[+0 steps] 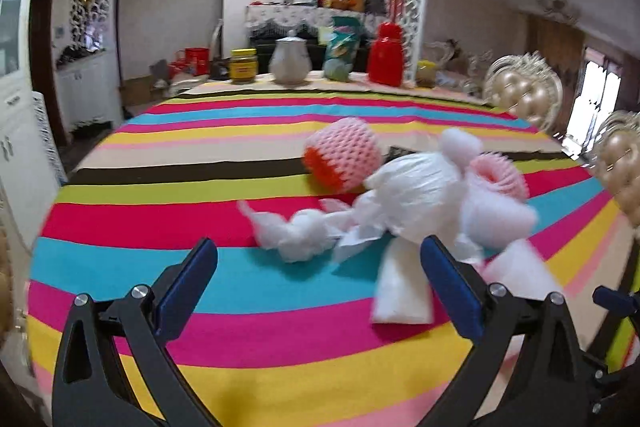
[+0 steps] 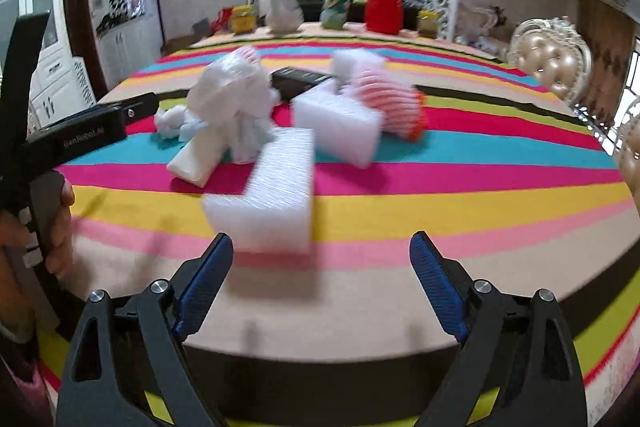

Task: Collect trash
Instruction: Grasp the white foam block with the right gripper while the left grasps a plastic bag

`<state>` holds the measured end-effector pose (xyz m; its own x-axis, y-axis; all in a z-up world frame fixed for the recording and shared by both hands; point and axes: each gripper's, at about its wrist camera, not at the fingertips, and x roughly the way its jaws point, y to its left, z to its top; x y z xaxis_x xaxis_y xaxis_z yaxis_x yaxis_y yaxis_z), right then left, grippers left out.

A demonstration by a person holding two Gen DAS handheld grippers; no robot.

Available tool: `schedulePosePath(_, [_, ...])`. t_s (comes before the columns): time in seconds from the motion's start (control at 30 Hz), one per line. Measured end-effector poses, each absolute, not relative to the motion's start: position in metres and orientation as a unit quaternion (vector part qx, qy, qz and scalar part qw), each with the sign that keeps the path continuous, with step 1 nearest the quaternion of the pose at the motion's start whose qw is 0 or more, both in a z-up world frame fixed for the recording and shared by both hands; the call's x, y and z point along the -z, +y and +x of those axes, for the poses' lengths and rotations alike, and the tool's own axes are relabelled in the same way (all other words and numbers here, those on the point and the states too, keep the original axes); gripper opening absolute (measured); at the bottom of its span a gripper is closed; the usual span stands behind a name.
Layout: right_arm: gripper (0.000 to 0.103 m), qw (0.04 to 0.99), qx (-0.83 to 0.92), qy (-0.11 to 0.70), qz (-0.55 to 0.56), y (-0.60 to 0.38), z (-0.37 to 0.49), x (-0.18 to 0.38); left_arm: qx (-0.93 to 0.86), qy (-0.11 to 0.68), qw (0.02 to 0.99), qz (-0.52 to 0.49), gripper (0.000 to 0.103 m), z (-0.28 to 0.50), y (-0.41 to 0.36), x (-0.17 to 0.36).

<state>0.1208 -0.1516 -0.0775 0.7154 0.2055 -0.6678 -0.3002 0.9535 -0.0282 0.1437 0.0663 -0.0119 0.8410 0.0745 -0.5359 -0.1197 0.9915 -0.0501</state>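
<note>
Trash lies in a heap on the striped tablecloth (image 1: 200, 187). In the left wrist view I see a pink foam fruit net with an orange end (image 1: 344, 159), a knotted white plastic bag (image 1: 416, 195), crumpled white tissue (image 1: 300, 235), a flat white packet (image 1: 400, 287) and a second pink net (image 1: 504, 175). My left gripper (image 1: 320, 267) is open and empty, just short of the tissue. In the right wrist view a white foam block (image 2: 272, 195) lies closest, with another foam block (image 2: 340, 123) and the bag (image 2: 228, 95) behind. My right gripper (image 2: 322, 259) is open and empty, just short of the near block.
A yellow jar (image 1: 242, 66), a white teapot (image 1: 290, 61), a green bag (image 1: 340, 55) and a red container (image 1: 386, 55) stand along the table's far edge. A black flat object (image 2: 300, 81) lies behind the heap. Padded chairs (image 1: 524, 91) stand on the right. The left gripper's body (image 2: 80, 131) shows in the right wrist view.
</note>
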Motion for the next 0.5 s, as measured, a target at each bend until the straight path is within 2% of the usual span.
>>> schedulePosePath(0.27, [0.085,0.907,-0.143,0.387,-0.082,-0.126,0.159,0.09,-0.046,0.319,0.944,-0.066,0.098,0.145,0.072,0.02])
schedulePosePath(0.3, [0.08,0.908,-0.142,0.386,-0.083,-0.127,0.161,0.091,-0.035,0.322,0.944,-0.061,0.098,0.146,0.065,0.021])
schedulePosePath(0.33, [0.073,0.909,-0.139,0.385,-0.082,-0.129,0.163,0.09,-0.031,0.324,0.944,-0.055,0.098,0.147,0.062,0.022])
schedulePosePath(0.4, [0.031,0.912,-0.147,0.379,-0.061,-0.139,0.161,0.089,-0.027,0.328,0.944,-0.041,0.098,0.149,0.055,0.022])
schedulePosePath(0.43, [0.023,0.914,-0.148,0.375,-0.049,-0.145,0.161,0.087,-0.024,0.33,0.943,-0.034,0.098,0.15,0.052,0.023])
schedulePosePath(0.5, [0.019,0.919,-0.141,0.367,-0.031,-0.157,0.158,0.085,-0.018,0.337,0.941,-0.023,0.098,0.152,0.045,0.024])
